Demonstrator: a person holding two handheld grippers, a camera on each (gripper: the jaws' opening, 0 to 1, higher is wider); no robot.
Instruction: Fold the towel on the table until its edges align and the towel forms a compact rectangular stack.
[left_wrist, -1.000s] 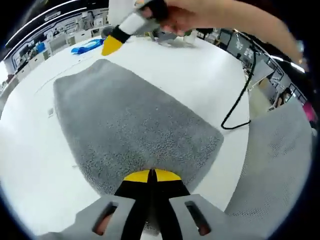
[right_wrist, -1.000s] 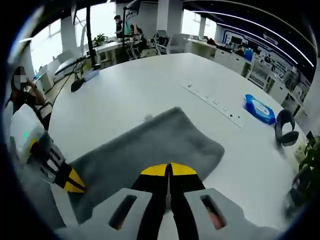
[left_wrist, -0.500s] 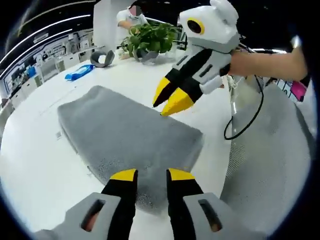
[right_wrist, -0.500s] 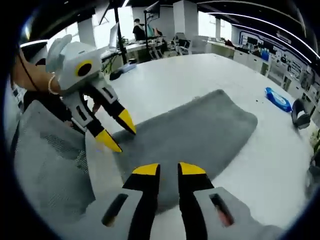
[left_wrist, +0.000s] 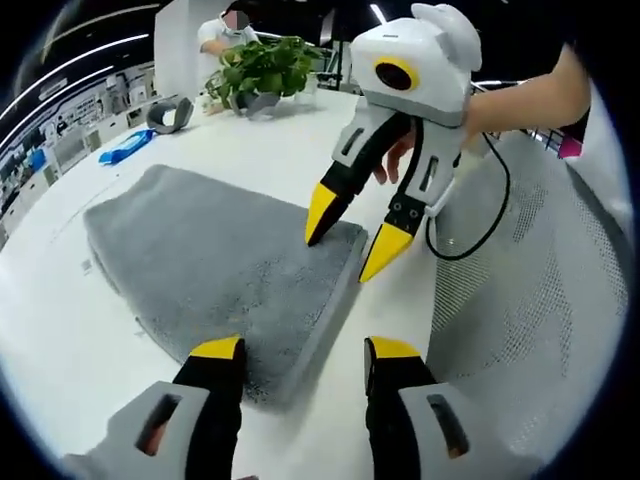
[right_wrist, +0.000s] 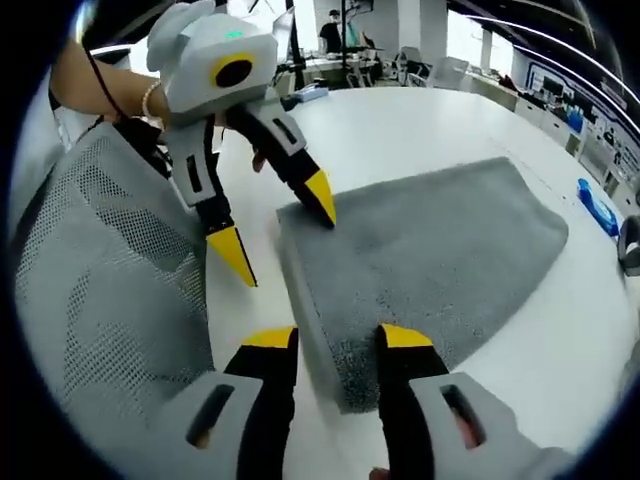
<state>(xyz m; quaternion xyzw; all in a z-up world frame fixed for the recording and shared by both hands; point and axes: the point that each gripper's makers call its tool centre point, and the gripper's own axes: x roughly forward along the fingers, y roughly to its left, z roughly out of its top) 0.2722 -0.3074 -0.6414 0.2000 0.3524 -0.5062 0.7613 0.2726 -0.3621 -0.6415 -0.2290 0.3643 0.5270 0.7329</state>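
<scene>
Two grippers over a folded grey towel (left_wrist: 220, 260) on the white table (left_wrist: 290, 130) — left gripper (left_wrist: 300, 352) spread wide, empty, right gripper (right_wrist: 333, 337) likewise parted at the towel's near edge, potted plant (left_wrist: 262, 68) at 11 o'clock

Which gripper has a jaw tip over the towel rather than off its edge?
Both are open and straddle the towel edge: right gripper in the left gripper view, left gripper in the right gripper view, one jaw over cloth, one outside.

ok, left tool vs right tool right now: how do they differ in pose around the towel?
The left tool sits at one end of the grey towel's near folded edge, the right tool at the other. In its own view, the left tool spreads wider than the right tool does in its own. Shared: both open, yellow-tipped, straddling that edge; neither is closed on it.
</scene>
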